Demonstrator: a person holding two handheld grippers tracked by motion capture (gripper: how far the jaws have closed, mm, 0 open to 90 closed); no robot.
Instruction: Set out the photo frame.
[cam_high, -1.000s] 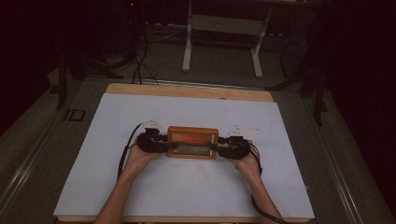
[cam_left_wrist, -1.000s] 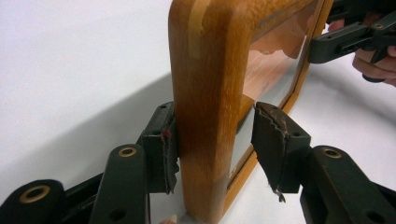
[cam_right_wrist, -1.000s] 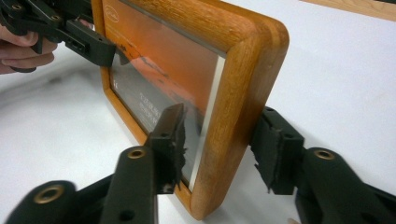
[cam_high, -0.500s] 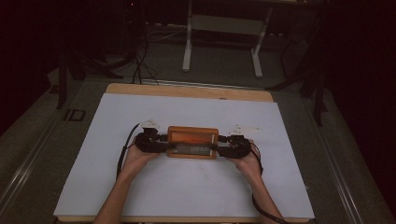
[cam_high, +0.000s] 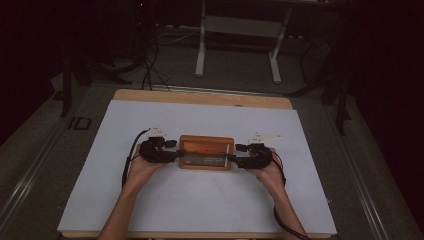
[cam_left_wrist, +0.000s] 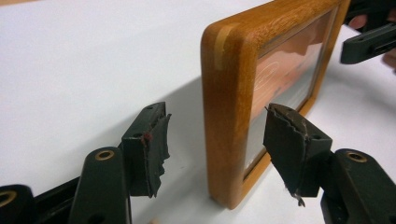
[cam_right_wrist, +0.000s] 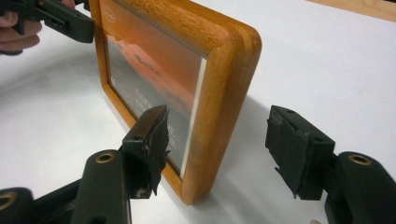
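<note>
1. The white table cover (cam_high: 200, 200) lies under both grippers; its wooden board edge shows beyond them, on the side away from the person.
2. The wooden picture frame (cam_high: 206, 152) stands between the two grippers, upright on its long edge on the cover, one short end toward each.
3. The left gripper (cam_left_wrist: 215, 140) is wide open around the frame's near end: one pad sits on the back side, the other in front of the glass, both clear of the wood, gripping nothing.
4. The right gripper (cam_right_wrist: 217, 144) is likewise spread around the opposite end, with pads apart from the frame on both faces and nothing held.
5. Risk, as I judge it: the frame stands unsupported. If one gripper closes first or off-centre, its pad could push the frame over onto its face or back. A pad closing on the glass rather than the wood could slip.
6. Hard to make out: the high view is dim, so the jaw gap cannot be read there. The picture's small print is illegible. Whether a stand props the frame's back cannot be told.
</note>
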